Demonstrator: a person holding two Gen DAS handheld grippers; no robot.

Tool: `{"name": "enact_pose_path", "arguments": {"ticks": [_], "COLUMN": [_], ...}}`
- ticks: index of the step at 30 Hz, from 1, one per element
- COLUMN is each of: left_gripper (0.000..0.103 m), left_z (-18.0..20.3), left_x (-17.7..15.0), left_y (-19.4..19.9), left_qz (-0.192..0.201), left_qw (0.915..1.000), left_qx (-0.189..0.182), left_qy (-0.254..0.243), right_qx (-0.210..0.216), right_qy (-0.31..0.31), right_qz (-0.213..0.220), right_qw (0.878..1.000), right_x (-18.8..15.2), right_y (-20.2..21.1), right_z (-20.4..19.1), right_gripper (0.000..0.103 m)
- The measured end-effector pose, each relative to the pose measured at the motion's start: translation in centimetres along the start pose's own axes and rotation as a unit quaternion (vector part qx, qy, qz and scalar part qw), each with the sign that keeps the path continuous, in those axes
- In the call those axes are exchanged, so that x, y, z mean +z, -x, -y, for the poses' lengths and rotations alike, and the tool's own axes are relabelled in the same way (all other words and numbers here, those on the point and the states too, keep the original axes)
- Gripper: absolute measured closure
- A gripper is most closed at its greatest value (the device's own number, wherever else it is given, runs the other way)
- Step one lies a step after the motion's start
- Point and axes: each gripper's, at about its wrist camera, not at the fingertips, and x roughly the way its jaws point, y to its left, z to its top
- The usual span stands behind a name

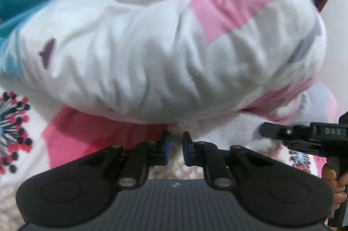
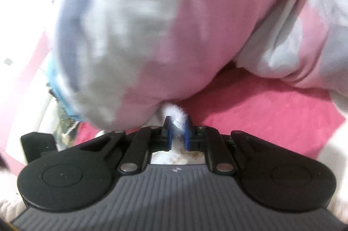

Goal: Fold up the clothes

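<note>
Pink-white garment (image 1: pixel 165 52) bunched above both grippers' jaws, each clamped on its hem.

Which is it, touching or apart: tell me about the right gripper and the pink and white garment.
Touching. The right wrist view shows the right gripper with its blue pads closed on a white fold of the pink and white garment.
</note>
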Motion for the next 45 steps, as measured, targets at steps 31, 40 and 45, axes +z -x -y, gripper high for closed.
{"name": "enact_pose_path", "arguments": {"ticks": [31, 40, 45], "left_gripper": [0.088, 0.087, 0.079], "left_z": [-1.5, -0.5, -0.7], "left_x": [-0.1, -4.2, -6.5], "left_y": [1.8, 11.5, 13.4], "left_qz": [-0.044, -0.060, -0.128], "left_qw": [0.9963, 0.9841, 0.9728], "left_qx": [-0.074, -0.111, -0.082], "left_qy": [-0.003, -0.125, -0.175], "right_qx": [0.002, 0.008, -0.046], "right_qy": [0.033, 0.113, 0.262], "right_qz": [0.019, -0.006, -0.082], "right_qw": [0.999, 0.994, 0.961], "right_x": [-2.2, -7.3, -11.9], "right_y": [-2.9, 0.3, -0.9], "right_z": [-0.9, -6.0, -8.7], "right_gripper": [0.095, 0.095, 0.095]}}
